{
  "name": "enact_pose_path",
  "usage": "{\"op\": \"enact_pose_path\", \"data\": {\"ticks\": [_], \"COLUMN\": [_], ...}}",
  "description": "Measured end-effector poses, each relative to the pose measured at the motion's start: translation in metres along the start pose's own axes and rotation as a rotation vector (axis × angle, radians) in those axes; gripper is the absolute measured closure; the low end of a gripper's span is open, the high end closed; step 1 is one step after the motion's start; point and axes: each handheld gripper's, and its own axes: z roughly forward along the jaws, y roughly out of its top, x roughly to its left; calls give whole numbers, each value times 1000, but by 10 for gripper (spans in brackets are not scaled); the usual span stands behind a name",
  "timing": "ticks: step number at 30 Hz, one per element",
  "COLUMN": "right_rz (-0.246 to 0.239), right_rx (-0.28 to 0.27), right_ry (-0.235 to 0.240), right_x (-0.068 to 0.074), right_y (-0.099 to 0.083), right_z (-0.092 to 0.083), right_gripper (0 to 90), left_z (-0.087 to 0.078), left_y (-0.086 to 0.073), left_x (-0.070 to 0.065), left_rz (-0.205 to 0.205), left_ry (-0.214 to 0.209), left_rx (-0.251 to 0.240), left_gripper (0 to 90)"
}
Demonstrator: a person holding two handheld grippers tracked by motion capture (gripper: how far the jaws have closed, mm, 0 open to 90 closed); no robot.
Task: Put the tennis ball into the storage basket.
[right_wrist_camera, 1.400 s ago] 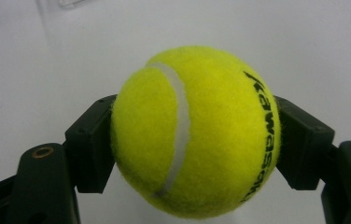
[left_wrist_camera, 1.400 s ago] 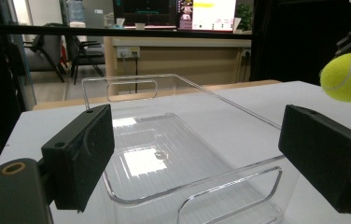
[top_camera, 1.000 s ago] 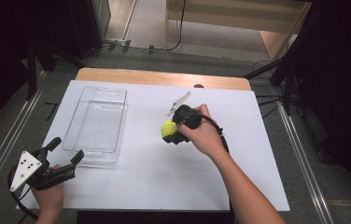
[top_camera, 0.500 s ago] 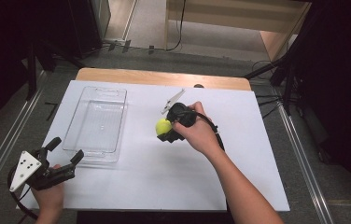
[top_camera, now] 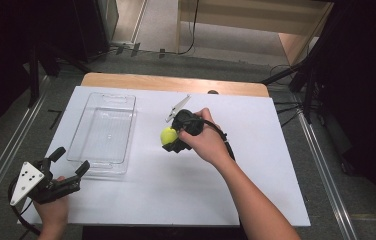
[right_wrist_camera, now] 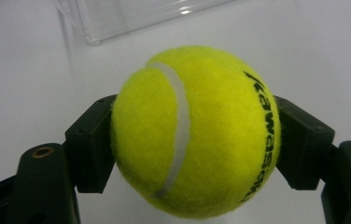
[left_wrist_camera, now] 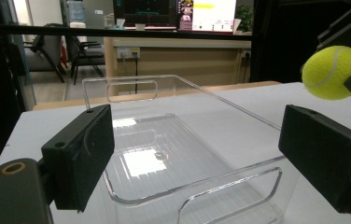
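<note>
A yellow-green tennis ball (top_camera: 167, 135) is held just above the white tabletop, with my right gripper (top_camera: 169, 138) shut on it. In the right gripper view the two black pads (right_wrist_camera: 92, 149) press on either side of the ball (right_wrist_camera: 197, 130). A clear plastic tray (top_camera: 103, 135) lies to the ball's left, with nothing in it. My left gripper (top_camera: 71, 159) rests at the tray's near left corner, open. In the left gripper view its jaws (left_wrist_camera: 197, 154) frame the tray (left_wrist_camera: 173, 140), and the ball (left_wrist_camera: 332, 72) hangs at the upper right.
A white board (top_camera: 176, 195) covers the wooden table (top_camera: 176, 82). Bare white surface lies right of the ball and in front of it. Dark stands and cables ring the table, and metal rails run along both sides.
My right hand has drifted a little to the left with the ball, closer to the tray. The left gripper has kept still.
</note>
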Motion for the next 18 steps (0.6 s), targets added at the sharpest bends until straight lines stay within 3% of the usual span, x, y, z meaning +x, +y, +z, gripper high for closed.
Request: {"op": "enact_pose_path", "data": {"ticks": [18], "right_rz": [-37], "right_rx": [1], "right_ry": [18], "right_x": [9], "right_y": [22], "right_z": [7], "right_gripper": [239], "left_z": [0], "left_y": [0], "left_x": [0], "left_rz": [-1], "left_ry": [-2], "left_rx": [0], "left_gripper": [111]}}
